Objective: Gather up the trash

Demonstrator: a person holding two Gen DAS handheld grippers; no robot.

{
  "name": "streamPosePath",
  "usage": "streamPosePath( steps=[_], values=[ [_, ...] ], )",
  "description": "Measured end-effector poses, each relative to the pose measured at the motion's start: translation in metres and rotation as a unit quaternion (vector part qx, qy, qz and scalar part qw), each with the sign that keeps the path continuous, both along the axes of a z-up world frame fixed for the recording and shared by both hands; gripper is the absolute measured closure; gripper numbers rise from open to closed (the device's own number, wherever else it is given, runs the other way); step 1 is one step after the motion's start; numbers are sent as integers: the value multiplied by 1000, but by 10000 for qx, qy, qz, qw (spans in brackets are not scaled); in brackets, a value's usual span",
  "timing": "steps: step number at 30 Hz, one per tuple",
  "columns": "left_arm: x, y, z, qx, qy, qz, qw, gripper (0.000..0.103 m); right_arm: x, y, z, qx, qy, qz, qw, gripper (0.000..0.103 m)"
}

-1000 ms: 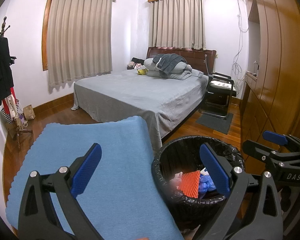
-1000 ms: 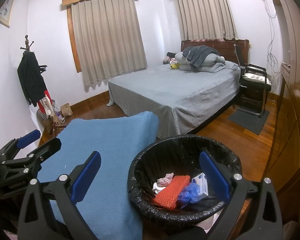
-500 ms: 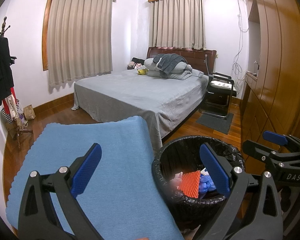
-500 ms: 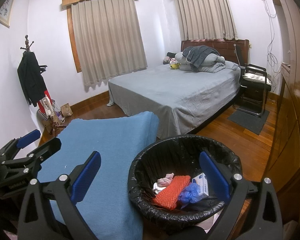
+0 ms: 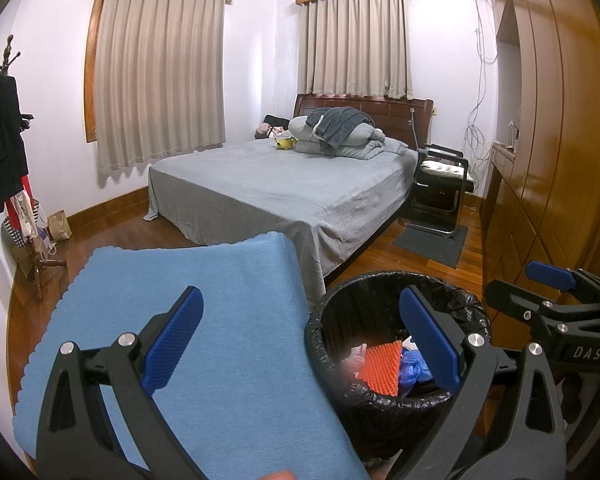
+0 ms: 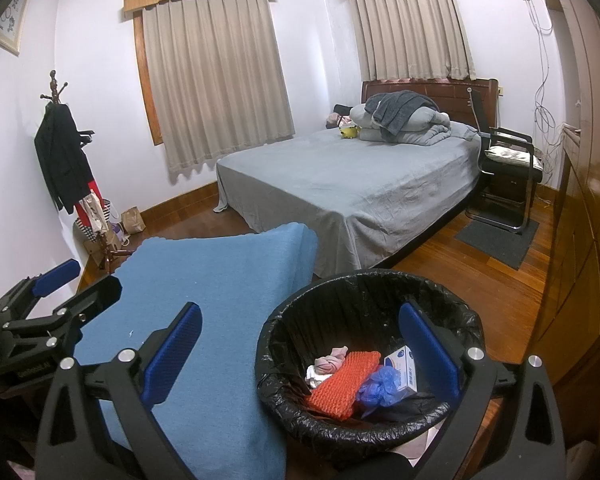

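Observation:
A round bin with a black liner (image 6: 380,292) stands on the floor beside a blue-covered table (image 6: 220,280); it also shows in the left wrist view (image 5: 340,304). Inside lie an orange textured piece (image 6: 342,384), a blue crumpled bag (image 6: 378,388), a small white box (image 6: 402,366) and a pinkish wad (image 6: 332,360). My right gripper (image 6: 300,354) is open and empty above the bin's near rim. My left gripper (image 5: 302,338) is open and empty, over the table's right edge.
A bed with grey cover (image 6: 360,184) fills the room's middle. A black chair (image 6: 508,168) and dark mat (image 6: 500,236) stand by the wooden wardrobe (image 6: 588,200) on the right. A coat stand (image 6: 66,168) with bags is at the left wall.

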State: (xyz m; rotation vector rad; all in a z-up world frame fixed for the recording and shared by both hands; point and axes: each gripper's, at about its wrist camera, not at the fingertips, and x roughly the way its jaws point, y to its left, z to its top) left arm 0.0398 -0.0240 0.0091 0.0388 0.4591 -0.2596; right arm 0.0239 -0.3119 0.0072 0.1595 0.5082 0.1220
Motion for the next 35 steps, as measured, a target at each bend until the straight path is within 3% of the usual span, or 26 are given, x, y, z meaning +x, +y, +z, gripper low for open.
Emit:
streamPosePath(
  steps=[35],
  values=[
    [-1, 0, 1, 5, 24, -24, 10000, 7, 1, 5, 0, 16, 41, 6, 10000, 6]
  ],
)
